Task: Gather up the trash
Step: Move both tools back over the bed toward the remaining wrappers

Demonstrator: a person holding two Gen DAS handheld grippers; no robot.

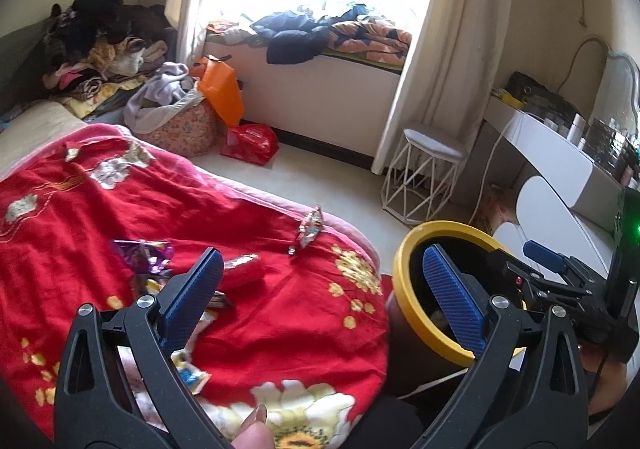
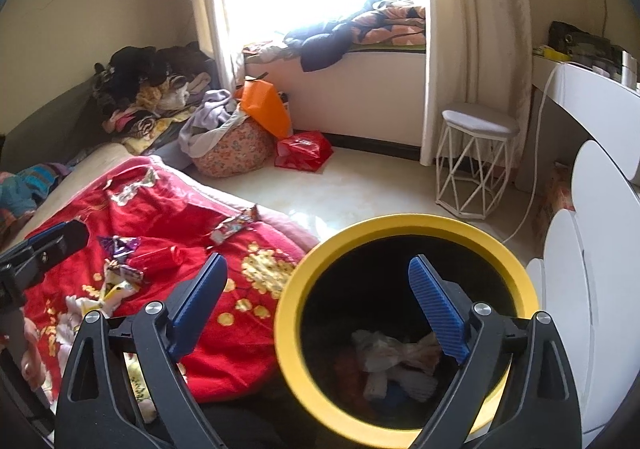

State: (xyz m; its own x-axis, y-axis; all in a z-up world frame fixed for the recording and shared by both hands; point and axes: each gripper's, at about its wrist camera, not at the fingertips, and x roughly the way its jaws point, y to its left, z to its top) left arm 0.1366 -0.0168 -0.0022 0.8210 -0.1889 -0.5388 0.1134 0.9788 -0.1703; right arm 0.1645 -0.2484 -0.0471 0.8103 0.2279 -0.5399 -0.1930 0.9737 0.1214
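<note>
Left gripper (image 1: pixel 324 289): jaws spread wide, nothing between the blue pads, held above the near end of the red floral blanket (image 1: pixel 260 329). A thumb tip shows at the bottom edge of its view.

Right gripper (image 2: pixel 318 285): also wide open and empty, poised over the mouth of the yellow-rimmed bin (image 2: pixel 288 329). Right pad sits over the dark opening, left pad over the blanket edge.

Bin stands on the floor just beside the bed; crumpled white paper and other scraps (image 2: pixel 394 353) lie at its bottom.

Trash on the blanket: purple wrapper (image 1: pixel 142 255), red bottle (image 1: pixel 244 271) beside it, a long foil wrapper (image 1: pixel 310 227) near the bed's far edge, more wrappers (image 2: pixel 120 281) close to the left gripper.

Beyond: white wire stool (image 2: pixel 476 161), red bag (image 2: pixel 304 151) on the floor, clothes heaped by the window
</note>
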